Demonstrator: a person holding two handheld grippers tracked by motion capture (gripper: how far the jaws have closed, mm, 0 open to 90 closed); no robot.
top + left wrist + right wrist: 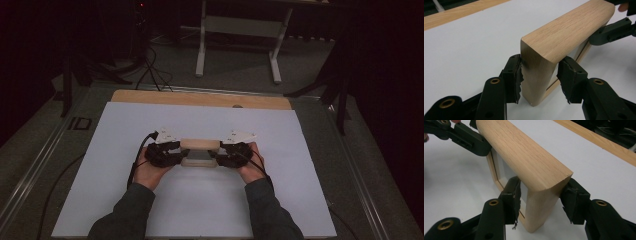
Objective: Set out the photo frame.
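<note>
On the desk [100, 210], which carries a large white sheet [200, 200] with a strip of bare wood along its far edge, a wooden frame [200, 152] stands upright near the middle. It is a thick frame of light oak-like wood with rounded corners, and it encloses a pale inner panel [506, 170] that sits behind a thin inner border. The right gripper view shows this panel; I cannot tell if it is glass or card.

At the left end of the frame is the left tool [539, 78], held in the person's left hand [150, 172]. Its two black jaws stand on both sides of the frame's end. The one pad [515, 77] touches the wood at its upper corner, but the other pad [567, 81] is a little apart from it, so the tool is open around the frame and does not clamp it.

At the right end, the right tool [541, 202] in the right hand [250, 170] stands the same way: jaws wide on both sides of the frame's end, with one pad close to the front face and one at the back edge. A firm press is not visible.

Each tool's view also shows the other tool at the far end of the frame.
</note>
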